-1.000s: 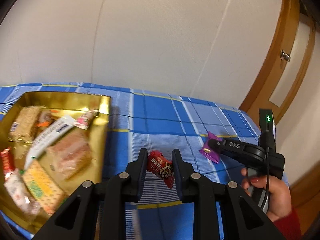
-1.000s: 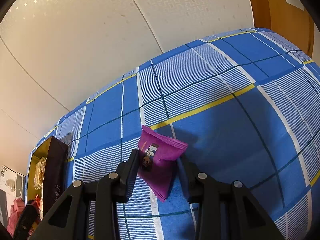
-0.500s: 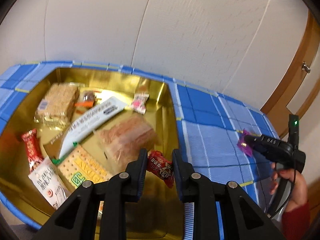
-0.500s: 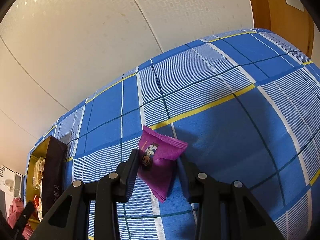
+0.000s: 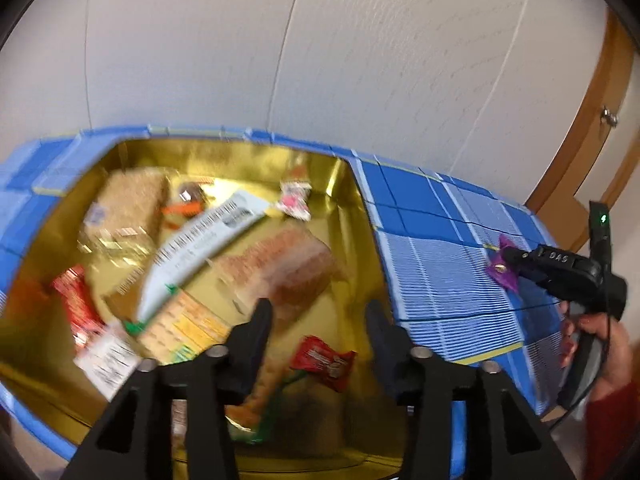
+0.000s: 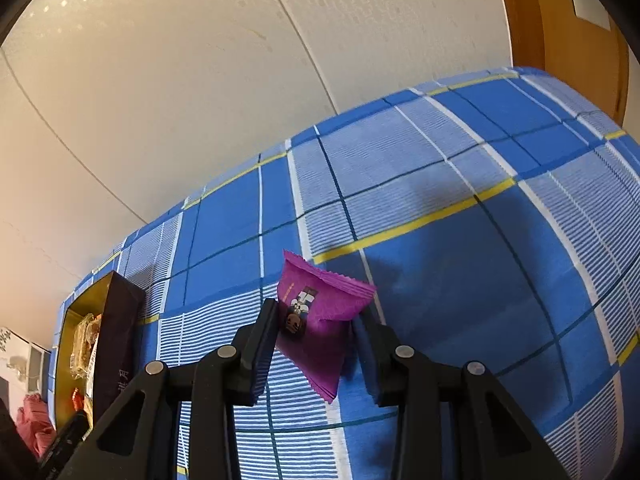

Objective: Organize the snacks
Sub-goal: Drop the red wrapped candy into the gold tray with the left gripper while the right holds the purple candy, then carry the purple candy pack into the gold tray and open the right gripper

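Place: a room in a home, by the look of it.
Surface (image 6: pixel 460 264): a blue checked cloth with white and yellow lines is covering it.
Wall (image 5: pixel 360 60): pale textured wallpaper is running right behind.
Door (image 5: pixel 600 128): warm wooden frame is standing at the right.
Gold tin (image 5: pixel 352 200): household snack packets are lying inside.

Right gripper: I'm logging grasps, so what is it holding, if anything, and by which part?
The right gripper holds the purple packet, jaws pressed on its two side edges near the middle, just above the tablecloth.
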Demonstrator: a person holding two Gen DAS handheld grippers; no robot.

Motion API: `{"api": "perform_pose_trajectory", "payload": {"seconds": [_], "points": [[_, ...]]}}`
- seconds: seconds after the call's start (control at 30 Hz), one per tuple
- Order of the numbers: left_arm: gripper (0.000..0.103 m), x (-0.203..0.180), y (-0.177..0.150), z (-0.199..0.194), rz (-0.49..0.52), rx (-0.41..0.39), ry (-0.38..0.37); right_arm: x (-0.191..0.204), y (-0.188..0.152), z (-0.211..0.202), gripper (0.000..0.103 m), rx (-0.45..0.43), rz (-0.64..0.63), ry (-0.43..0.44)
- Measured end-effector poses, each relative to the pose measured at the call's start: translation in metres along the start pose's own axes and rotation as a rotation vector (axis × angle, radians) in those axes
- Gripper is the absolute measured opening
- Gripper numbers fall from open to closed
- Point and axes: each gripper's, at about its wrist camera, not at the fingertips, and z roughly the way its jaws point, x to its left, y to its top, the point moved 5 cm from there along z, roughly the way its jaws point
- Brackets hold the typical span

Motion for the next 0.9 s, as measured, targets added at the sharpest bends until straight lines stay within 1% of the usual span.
{"api": "perform_pose_trajectory", "payload": {"seconds": [0.07, 0.1, 0.13, 0.2, 0.27, 0.3, 0.33, 0.4, 0.47, 0.53, 0.57, 0.67, 0.83, 0.9], "points": [[0.054, 0.003, 0.002, -0.006, 0.044, -0.037, 0.052, 0.004, 0.000, -0.001, 0.038, -0.007, -0.010, 0.009], [0.057, 0.004, 0.003, -0.007, 0.068, -0.048, 0.078, 0.006, 0.000, 0.000, 0.038, -0.006, -0.012, 0.013], [0.062, 0.006, 0.004, -0.008, 0.091, -0.057, 0.106, 0.008, 0.000, 0.000, 0.038, -0.002, -0.016, 0.017], [0.069, 0.014, 0.005, -0.009, 0.127, -0.061, 0.154, 0.013, -0.002, 0.002, 0.038, 0.004, -0.023, 0.028], [0.069, 0.023, 0.008, -0.010, 0.131, -0.063, 0.176, 0.019, -0.004, 0.005, 0.038, 0.012, -0.040, 0.032], [0.072, 0.030, 0.010, -0.011, 0.121, -0.068, 0.179, 0.022, -0.005, 0.005, 0.038, 0.015, -0.045, 0.037], [0.077, 0.035, 0.011, -0.013, 0.111, -0.073, 0.184, 0.027, -0.006, 0.005, 0.038, 0.014, -0.051, 0.050], [0.083, 0.050, 0.016, -0.018, 0.077, -0.097, 0.215, 0.035, -0.007, 0.004, 0.038, 0.007, -0.062, 0.072], [0.084, 0.062, 0.020, -0.022, 0.051, -0.121, 0.240, 0.048, -0.005, 0.000, 0.038, -0.009, -0.073, 0.107], [0.084, 0.077, 0.024, -0.026, 0.003, -0.138, 0.264, 0.061, -0.005, -0.005, 0.038, -0.026, -0.088, 0.145], [0.084, 0.086, 0.025, -0.029, -0.034, -0.147, 0.268, 0.070, -0.005, -0.006, 0.038, -0.033, -0.101, 0.159], [0.084, 0.105, 0.027, -0.035, -0.104, -0.164, 0.277, 0.097, -0.007, -0.011, 0.038, -0.059, -0.154, 0.220], [0.084, 0.123, 0.020, -0.037, -0.147, -0.153, 0.299, 0.151, -0.019, -0.014, 0.038, -0.067, -0.268, 0.308], [0.084, 0.129, 0.019, -0.037, -0.155, -0.148, 0.307, 0.171, -0.026, -0.013, 0.038, -0.063, -0.322, 0.326]]}}
